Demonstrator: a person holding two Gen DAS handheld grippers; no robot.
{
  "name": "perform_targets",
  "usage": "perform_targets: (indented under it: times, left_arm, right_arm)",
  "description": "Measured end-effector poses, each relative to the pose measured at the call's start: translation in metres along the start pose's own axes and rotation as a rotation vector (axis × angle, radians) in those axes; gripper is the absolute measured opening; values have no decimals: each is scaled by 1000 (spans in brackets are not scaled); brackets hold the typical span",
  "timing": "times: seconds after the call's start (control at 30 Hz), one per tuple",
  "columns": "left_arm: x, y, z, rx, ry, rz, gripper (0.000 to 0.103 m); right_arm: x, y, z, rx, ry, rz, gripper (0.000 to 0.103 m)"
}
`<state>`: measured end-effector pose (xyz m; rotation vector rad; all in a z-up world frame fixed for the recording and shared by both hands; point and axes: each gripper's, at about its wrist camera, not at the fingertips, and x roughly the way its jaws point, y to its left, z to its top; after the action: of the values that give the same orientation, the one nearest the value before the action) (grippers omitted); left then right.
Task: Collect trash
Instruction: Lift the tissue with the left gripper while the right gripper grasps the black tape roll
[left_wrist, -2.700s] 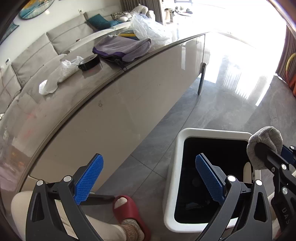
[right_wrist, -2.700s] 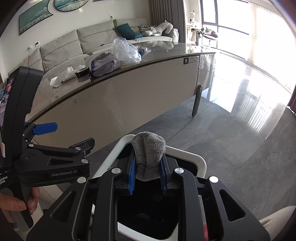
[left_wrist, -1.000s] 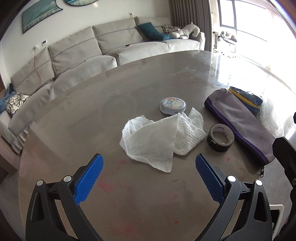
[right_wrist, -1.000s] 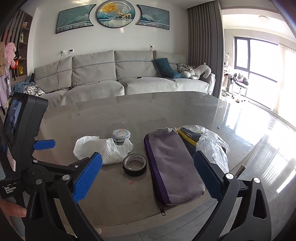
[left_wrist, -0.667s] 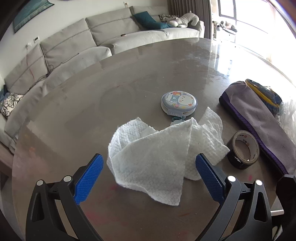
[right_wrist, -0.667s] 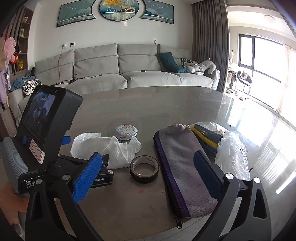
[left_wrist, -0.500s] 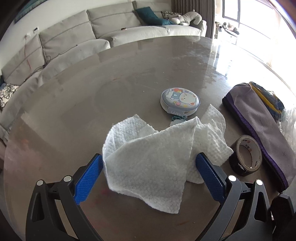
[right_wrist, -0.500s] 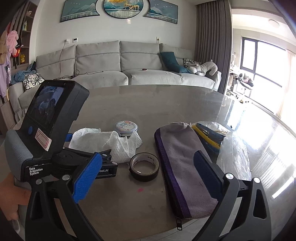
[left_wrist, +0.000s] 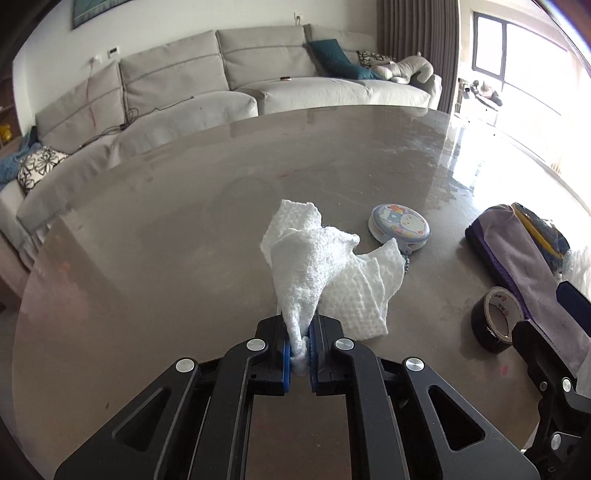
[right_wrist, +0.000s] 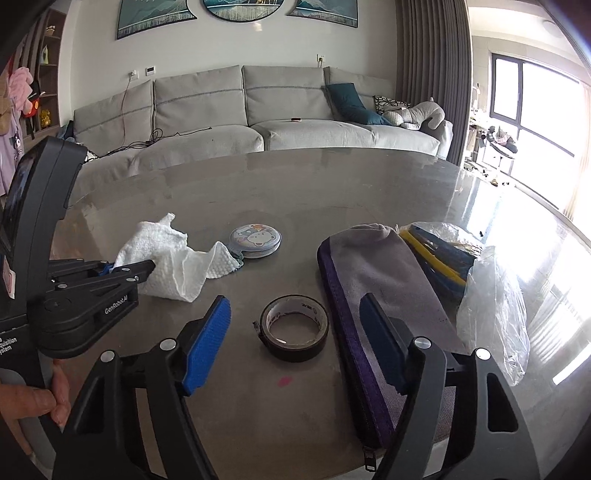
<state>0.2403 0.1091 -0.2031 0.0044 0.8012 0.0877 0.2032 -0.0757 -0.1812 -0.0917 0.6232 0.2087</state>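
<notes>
Two grippers are working near the table's (right_wrist: 332, 184) front edge: left gripper (left_wrist: 300, 347) is pinching the white paper towel (left_wrist: 317, 273); right gripper's (right_wrist: 295, 332) jaws are closing around the tape roll (right_wrist: 294, 326), untouched, pencil pouch (right_wrist: 380, 291) crowding beside.

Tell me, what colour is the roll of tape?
Black roll of tape, clearest in the right wrist view.
</notes>
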Motion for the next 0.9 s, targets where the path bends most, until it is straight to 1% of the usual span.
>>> perform_targets:
  times: [0.03, 0.1, 0.13, 0.17, 0.23, 0.3, 0.33, 0.37, 0.4, 0.43, 0.6, 0.7, 0.9]
  left_arm:
    - [-3, 8, 1, -28, -14, -1, 7]
    - [-6, 18, 4, -62, -33, 2, 7]
    - [-8, 18, 4, -63, -40, 5, 7]
    - [-8, 17, 4, -58, -45, 8, 7]
    - [-10, 12, 4, -42, -53, 3, 7]
    - [-11, 5, 5, -22, -63, 3, 7]
    - [-13, 3, 6, -14, -68, -4, 7]
    - [-13, 1, 6, -9, -73, -3, 7]
    - [-14, 0, 7, -4, -78, 0, 7]
    - [-15, -2, 8, 0, -81, 0, 7]
    - [-14, 0, 9, -2, -90, 11, 7]
    - [-17, 0, 10, -6, -99, 13, 7]
    - [-35, -8, 7, 0, -158, -1, 7]
  right_arm:
    - [4, 4, 0, -11, 10, 3, 68]
    - [13, 14, 1, -43, 35, 21, 47]
    - [19, 20, 2, -65, 51, 24, 42]
    - [24, 25, 1, -87, 70, 26, 35]
    - [35, 32, -1, -110, 100, 17, 33]
    - [45, 32, -4, -105, 137, 4, 32]
    - [46, 32, -5, -102, 130, -3, 31]
    - [47, 32, -5, -99, 135, -14, 26]
    - [47, 31, -5, -98, 139, -26, 15]
    - [47, 30, -5, -104, 143, -30, 15]
    - [45, 18, -5, -78, 164, 26, 14]
    - [35, 11, -5, -31, 134, 49, 14]
    - [1, 17, 5, -59, 77, 57, 14]
